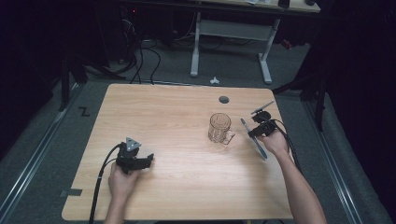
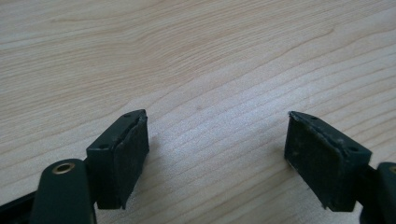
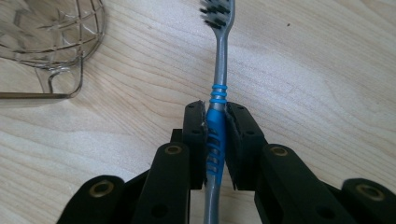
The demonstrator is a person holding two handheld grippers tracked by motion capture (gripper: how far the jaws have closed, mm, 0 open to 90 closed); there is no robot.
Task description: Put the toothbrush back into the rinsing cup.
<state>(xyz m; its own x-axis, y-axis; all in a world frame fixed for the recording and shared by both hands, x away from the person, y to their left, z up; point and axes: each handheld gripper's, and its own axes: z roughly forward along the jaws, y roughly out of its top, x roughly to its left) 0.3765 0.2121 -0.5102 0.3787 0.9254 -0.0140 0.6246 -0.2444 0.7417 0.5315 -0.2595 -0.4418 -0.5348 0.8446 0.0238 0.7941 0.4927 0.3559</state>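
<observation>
A: Dark room, pale wooden table [image 1: 187,116]. Where's the blue-and-grey plastic toothbrush [image 3: 218,93]?

B: Right of the clear faceted glass mug [image 1: 219,128], clamped mid-handle in the right gripper [image 3: 216,122], bristles pointing far, likely aligned for dropping into the mug.

A: And the left gripper [image 2: 217,144]?

B: Near-left, jaws wide, empty, resting just above the wood.

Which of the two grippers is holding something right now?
The right gripper, clamped on the blue toothbrush beside the glass mug. The left gripper stands open over bare table.
</observation>
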